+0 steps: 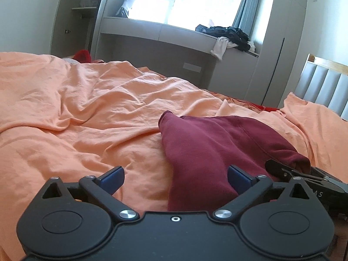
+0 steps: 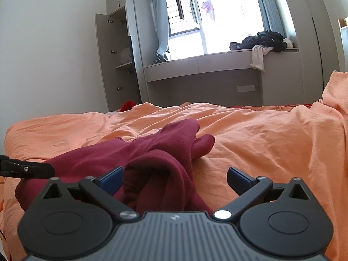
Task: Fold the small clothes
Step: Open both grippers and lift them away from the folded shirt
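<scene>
A dark red garment (image 1: 206, 143) lies crumpled on the orange bed sheet (image 1: 87, 108). My left gripper (image 1: 176, 179) stands wide open just above the sheet, with the garment's near edge lying loose by its right blue pad (image 1: 238, 179). A finger of my right gripper (image 1: 282, 170) shows at the garment's right edge. In the right wrist view, my right gripper (image 2: 175, 179) is also wide open over a bunched fold of the garment (image 2: 156, 150), which rests against the left pad (image 2: 111, 179) without being pinched. One finger of my left gripper (image 2: 26, 169) reaches in from the left.
The rumpled sheet (image 2: 261, 134) covers the whole bed. Beyond it a grey window bench (image 2: 217, 63) carries a pile of dark clothes (image 2: 261, 40). An open wardrobe (image 2: 117, 56) stands at the left, a slatted headboard (image 1: 322, 87) at the right, and a red item (image 2: 128, 105) at the far edge.
</scene>
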### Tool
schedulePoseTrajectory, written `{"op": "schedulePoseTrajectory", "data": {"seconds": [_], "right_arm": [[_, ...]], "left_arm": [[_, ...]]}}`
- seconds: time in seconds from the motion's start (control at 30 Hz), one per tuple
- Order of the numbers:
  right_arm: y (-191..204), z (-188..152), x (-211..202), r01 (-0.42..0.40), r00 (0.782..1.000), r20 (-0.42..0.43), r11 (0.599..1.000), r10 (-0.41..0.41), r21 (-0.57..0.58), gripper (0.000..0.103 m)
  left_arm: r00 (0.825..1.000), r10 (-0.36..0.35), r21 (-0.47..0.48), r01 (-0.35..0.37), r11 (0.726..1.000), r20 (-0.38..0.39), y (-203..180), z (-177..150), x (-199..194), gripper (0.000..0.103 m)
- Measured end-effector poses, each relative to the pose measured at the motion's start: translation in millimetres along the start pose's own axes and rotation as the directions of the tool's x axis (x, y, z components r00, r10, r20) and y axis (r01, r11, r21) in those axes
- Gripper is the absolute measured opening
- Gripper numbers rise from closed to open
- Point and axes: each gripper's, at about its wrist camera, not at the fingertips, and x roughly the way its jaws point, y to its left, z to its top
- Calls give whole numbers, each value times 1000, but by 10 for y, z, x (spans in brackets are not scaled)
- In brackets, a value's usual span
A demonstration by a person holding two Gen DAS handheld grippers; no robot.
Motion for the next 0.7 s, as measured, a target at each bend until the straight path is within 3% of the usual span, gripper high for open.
{"op": "schedulePoseTrajectory", "data": {"seconds": [0.7], "right_arm": [[122,101,-602,-1,990,140,1000,2,-5,103]], "left_arm": [[995,52,85,-59,995,88,-267,2,-456,102]]}}
